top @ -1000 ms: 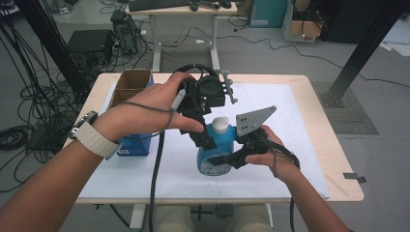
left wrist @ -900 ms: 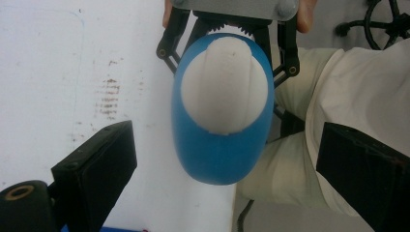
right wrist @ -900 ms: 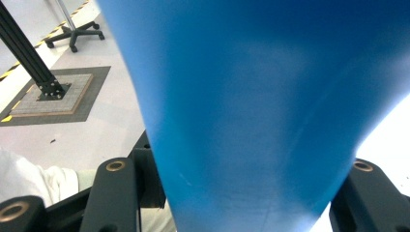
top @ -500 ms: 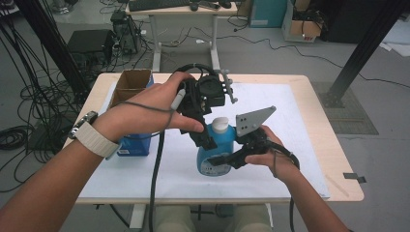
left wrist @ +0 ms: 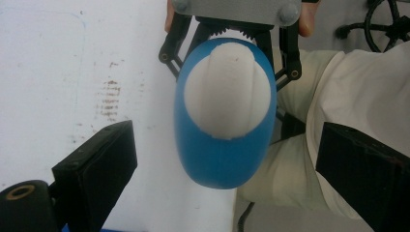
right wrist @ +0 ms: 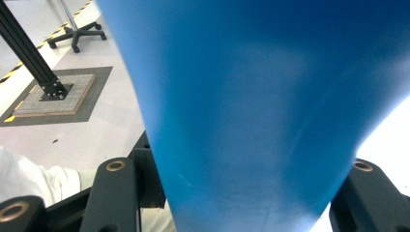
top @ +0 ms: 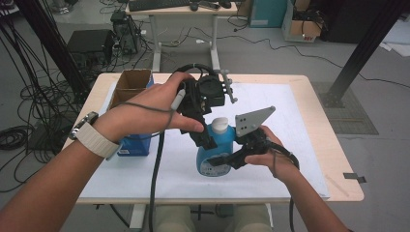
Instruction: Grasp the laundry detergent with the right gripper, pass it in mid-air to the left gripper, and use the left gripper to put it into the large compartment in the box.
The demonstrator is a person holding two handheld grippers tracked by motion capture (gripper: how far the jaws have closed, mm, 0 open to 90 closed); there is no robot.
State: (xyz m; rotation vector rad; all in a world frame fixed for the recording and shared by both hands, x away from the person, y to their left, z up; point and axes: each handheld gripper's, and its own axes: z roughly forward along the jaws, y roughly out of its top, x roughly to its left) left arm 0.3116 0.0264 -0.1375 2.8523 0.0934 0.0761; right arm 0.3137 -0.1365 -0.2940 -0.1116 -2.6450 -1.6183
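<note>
Blue bottle (top: 212, 152) with a white cap (top: 220, 125) stands on the white sheet (top: 300, 145), near the table's front edge, mid-width. My right gripper (top: 220, 162) is clamped on its lower body from the side, jaws closed tight against the plastic; in the right gripper view the bottle wall blocks nearly everything, so the contact pads are hidden and the base is cut off. My left gripper (top: 205, 140) hangs above the cap, pointing down; in the left gripper view its jaws stand wide apart on either side of the bottle, touching nothing. In the high view my left hand (top: 150, 113) covers most of that gripper's body, and the jaw tips are hard to make out against the bottle's shoulder. Cardboard box (top: 130, 87) sits at the table's far left, with a small blue box (top: 133, 145) just in front of it, both well apart from the bottle. Right half of the sheet is open. Front table edge (top: 290, 199) is close behind my right wrist.
</note>
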